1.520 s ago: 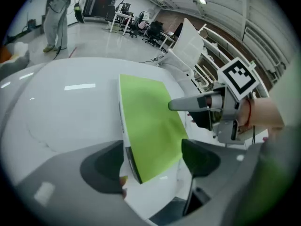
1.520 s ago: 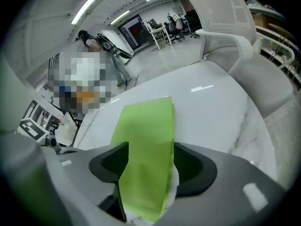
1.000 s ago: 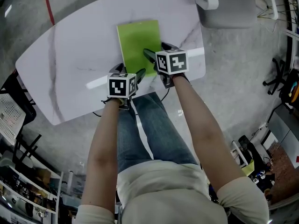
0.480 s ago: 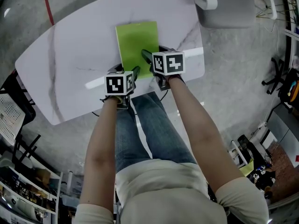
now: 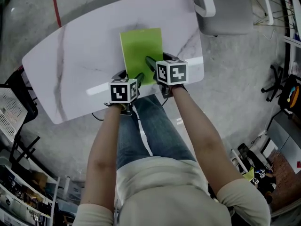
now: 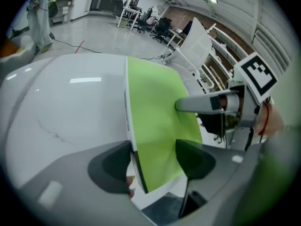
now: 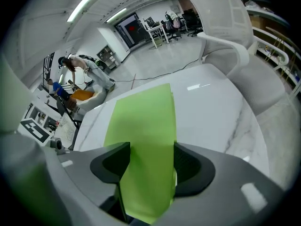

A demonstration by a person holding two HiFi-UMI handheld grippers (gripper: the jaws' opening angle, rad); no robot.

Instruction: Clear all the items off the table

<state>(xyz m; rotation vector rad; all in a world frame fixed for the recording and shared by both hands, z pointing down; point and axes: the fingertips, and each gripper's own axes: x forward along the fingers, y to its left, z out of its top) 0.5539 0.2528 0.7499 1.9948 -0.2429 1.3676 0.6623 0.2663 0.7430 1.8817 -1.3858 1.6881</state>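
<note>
Left tongs: your left gripper (image 6: 153, 161) stands part open, its pads pressed on the near left corner of the flat lime-green book (image 5: 141, 48).
Right tongs: your right gripper (image 7: 148, 166) has just been closing. Its jaws now clamp the book's near end, just beside the left pair.
Book: it lies on the white marble-patterned table (image 5: 80, 55), with its near end at the edge by your lap.
Writing: black-and-white square patterns on each marker cube (image 5: 171, 72). The print along the book's white edge is too small to read.
Arms: your forearms (image 5: 197, 131) reach forward side by side, with both grippers pitched steeply down.

The book (image 5: 141, 48) is coloured lime green; the table (image 5: 80, 65) is white, veined with grey; a grey chair (image 5: 225, 8) is seen at 1 o'clock, blue jeans (image 5: 141, 126) at 6 o'clock.
</note>
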